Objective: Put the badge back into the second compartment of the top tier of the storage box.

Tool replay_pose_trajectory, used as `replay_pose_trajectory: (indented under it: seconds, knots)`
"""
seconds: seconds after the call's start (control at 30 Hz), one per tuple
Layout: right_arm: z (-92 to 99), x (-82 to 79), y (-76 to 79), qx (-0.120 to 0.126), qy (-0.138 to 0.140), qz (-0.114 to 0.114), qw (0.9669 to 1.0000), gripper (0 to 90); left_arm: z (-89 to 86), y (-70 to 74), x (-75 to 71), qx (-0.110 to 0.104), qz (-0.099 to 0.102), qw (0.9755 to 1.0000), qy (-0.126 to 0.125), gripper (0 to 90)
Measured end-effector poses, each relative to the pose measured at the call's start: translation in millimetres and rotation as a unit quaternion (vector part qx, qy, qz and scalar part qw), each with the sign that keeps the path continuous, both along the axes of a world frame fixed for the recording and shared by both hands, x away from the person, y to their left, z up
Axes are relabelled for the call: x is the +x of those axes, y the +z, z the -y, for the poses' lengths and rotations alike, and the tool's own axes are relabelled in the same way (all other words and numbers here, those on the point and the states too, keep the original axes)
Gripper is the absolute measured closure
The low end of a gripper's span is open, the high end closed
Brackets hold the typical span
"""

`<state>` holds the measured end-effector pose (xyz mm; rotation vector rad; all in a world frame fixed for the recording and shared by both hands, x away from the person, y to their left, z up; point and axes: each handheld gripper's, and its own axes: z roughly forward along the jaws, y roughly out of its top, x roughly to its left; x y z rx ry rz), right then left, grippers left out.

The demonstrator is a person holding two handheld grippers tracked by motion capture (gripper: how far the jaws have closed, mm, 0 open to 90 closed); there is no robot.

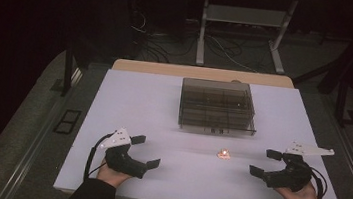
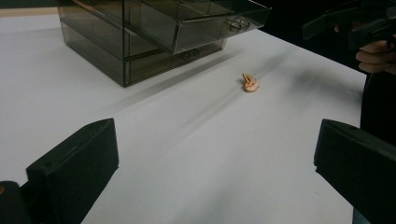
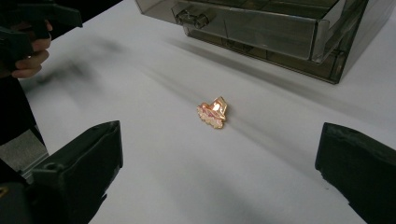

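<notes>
Right gripper view shows my right gripper (image 3: 219, 163) with jaws wide apart, the small gold brooch (image 3: 213, 112) lying just ahead between them. I should lower the jaws on both sides of it before closing, because it lies flat. My left gripper (image 1: 146, 151) is open too, holding nothing.

Small gold-and-pink pin (image 3: 213, 112) flat on white table (image 3: 187, 186)

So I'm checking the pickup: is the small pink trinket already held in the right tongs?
No, the trinket lies on the table, apart from the open right tongs.

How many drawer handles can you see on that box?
2. One sits on the pulled-out upper drawer, one on the shut lower drawer of the box. Others may be hidden.
</notes>
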<state>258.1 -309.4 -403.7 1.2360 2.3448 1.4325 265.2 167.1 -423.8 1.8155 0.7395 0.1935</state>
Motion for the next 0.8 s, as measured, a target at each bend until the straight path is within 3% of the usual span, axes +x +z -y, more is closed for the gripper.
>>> replay_pose_trajectory:
  seconds: [0.8]
  knots:
    - [-1.4,0.0,0.8,-0.003,0.007,-0.011,0.9999,0.0,-1.2,-1.1,-0.5,0.004,-0.004,1.0000,0.001,0.0]
